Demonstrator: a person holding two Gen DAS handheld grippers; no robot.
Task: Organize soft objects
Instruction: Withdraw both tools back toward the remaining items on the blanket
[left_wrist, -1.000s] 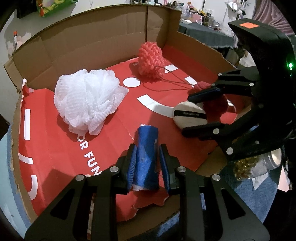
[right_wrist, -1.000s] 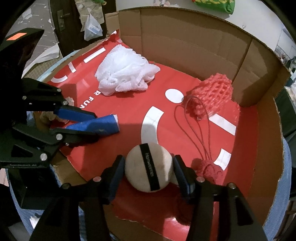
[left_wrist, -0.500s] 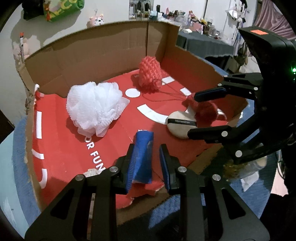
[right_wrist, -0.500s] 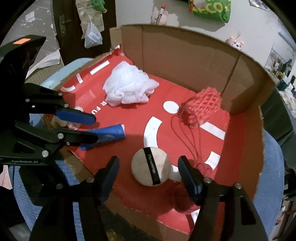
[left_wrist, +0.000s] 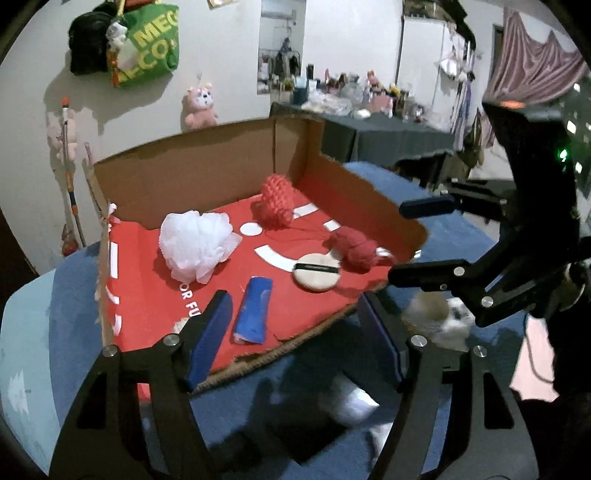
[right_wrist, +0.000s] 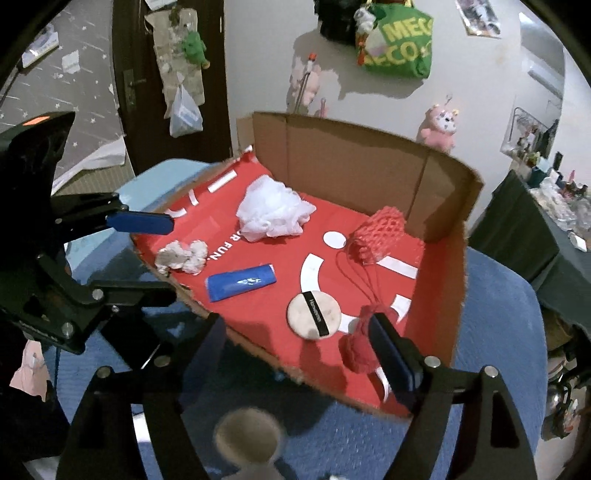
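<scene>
Both claws hang spread over the near edge of the cardboard tray (right_wrist: 369, 155), and nothing sits between the pads of either. Our left gripper (left_wrist: 295, 332) is opening, its blue pads standing well apart; our right gripper (right_wrist: 295, 354) is opening too, wide enough to frame the near rim.

Going left to right across the red floor of the tray in the right wrist view: we see a crumpled white wad (right_wrist: 181, 256) at the near left edge. Behind it lies a white mesh puff (right_wrist: 273, 214). Next comes the blue tube (right_wrist: 240, 284), lying flat, its long axis running left to right and tilted slightly up toward the right, apart from both claws. Right of it rests the round beige powder puff (right_wrist: 314, 319), flat, its black band running from back to front. A red yarn ball (right_wrist: 358, 347) lies just beside the powder puff at the near right, and a red mesh sponge (right_wrist: 380, 232) sits near the back right corner, with thin red cord trailing between them.
</scene>
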